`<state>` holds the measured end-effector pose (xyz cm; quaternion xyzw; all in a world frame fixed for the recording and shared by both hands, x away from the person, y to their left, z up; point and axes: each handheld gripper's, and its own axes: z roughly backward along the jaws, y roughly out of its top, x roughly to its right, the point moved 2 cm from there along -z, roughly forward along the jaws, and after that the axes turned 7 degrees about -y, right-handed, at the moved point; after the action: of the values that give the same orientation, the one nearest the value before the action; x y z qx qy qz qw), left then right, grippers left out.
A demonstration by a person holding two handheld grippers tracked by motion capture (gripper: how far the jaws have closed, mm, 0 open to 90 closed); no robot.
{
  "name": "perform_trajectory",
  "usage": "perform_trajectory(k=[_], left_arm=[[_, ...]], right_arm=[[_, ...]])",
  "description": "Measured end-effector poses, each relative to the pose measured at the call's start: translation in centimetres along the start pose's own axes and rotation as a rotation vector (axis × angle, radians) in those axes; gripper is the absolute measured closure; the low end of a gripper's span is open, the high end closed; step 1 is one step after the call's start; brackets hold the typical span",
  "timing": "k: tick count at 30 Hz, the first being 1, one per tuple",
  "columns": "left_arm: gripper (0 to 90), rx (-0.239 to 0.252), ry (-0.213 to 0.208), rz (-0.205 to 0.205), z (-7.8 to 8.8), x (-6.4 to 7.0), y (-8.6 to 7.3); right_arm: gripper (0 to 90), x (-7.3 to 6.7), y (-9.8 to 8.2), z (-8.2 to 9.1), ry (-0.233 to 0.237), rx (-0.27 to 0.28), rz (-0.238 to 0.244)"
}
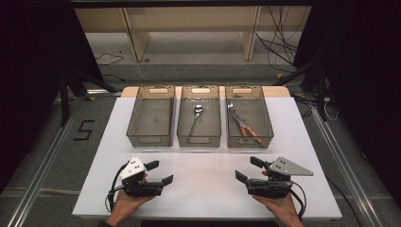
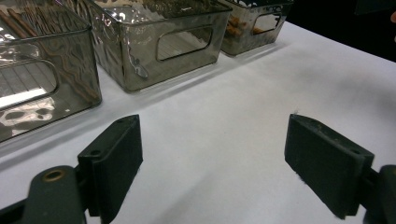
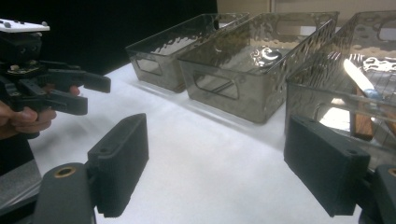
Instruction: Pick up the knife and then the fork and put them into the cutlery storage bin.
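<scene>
Right hand-held gripper (image 3: 215, 172) agape, empty — spoon (image 1: 196, 116) overhead

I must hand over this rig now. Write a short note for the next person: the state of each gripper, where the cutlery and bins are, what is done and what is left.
Left gripper: open, holds nothing, low over the white table.
Right gripper: open, holds nothing, also near the table's front edge.
Things: three clear bins in a row at the far side. Left bin looks empty. Middle bin holds a spoon. Right bin holds wooden-handled cutlery, including a fork.
Done: all visible cutlery lies in bins, apparently sorted by kind.
Left: no loose cutlery on the table; probably nothing more to sort.
</scene>
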<state>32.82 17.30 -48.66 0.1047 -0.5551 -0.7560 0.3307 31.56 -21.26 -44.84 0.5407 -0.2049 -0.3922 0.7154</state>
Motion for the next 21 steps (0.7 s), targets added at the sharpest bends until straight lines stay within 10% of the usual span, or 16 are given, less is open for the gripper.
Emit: perform_trajectory(k=[21], left_arm=[[18.9,0.008,-0.014,0.008,0.1,0.1,0.0]], right_arm=[[19.4,0.6,-1.6,0.6,-0.029,0.026,0.008]])
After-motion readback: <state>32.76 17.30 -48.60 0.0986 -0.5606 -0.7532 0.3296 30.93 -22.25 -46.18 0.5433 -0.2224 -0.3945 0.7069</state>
